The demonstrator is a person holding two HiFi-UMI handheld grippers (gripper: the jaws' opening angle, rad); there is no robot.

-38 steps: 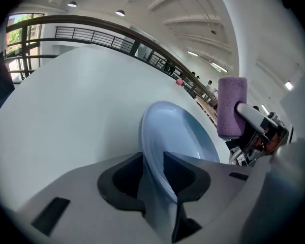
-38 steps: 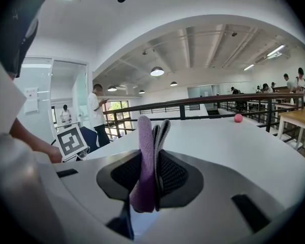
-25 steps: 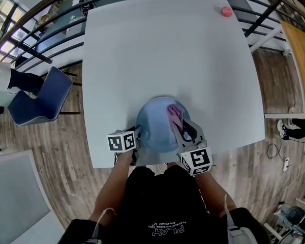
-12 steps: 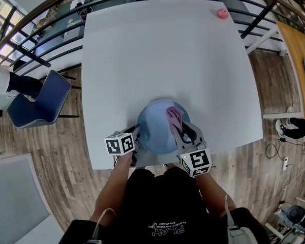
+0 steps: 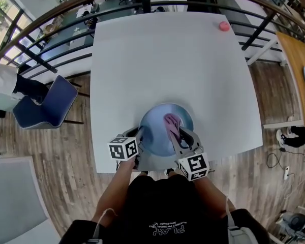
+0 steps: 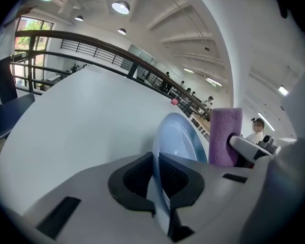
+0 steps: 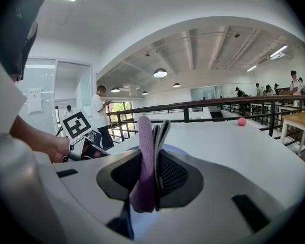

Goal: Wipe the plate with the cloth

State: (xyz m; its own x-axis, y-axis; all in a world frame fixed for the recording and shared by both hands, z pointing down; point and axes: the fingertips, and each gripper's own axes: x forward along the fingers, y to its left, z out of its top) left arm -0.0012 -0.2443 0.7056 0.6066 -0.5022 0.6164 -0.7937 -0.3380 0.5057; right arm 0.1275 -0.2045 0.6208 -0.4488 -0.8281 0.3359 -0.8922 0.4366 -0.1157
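A light blue plate (image 5: 157, 131) is at the near edge of the white table (image 5: 168, 60). My left gripper (image 5: 138, 145) is shut on its near-left rim. In the left gripper view the plate (image 6: 182, 139) stands edge-on between the black pads of that gripper (image 6: 156, 179) and looks tilted up off the table. My right gripper (image 5: 182, 136) is shut on a folded purple cloth (image 5: 172, 123), which lies against the plate's right half. In the right gripper view the cloth (image 7: 144, 156) sticks up from between that gripper's (image 7: 153, 173) pads.
A small pink ball (image 5: 223, 26) lies at the table's far right corner. A blue chair (image 5: 46, 105) stands left of the table, with a dark railing (image 5: 51, 32) beyond it. A wooden table (image 5: 297, 65) is at the right. A person (image 5: 2, 80) stands at the left edge.
My left gripper has risen with the plate's rim, tilting the plate up from the table. The right gripper and the cloth have shifted slightly across the plate.
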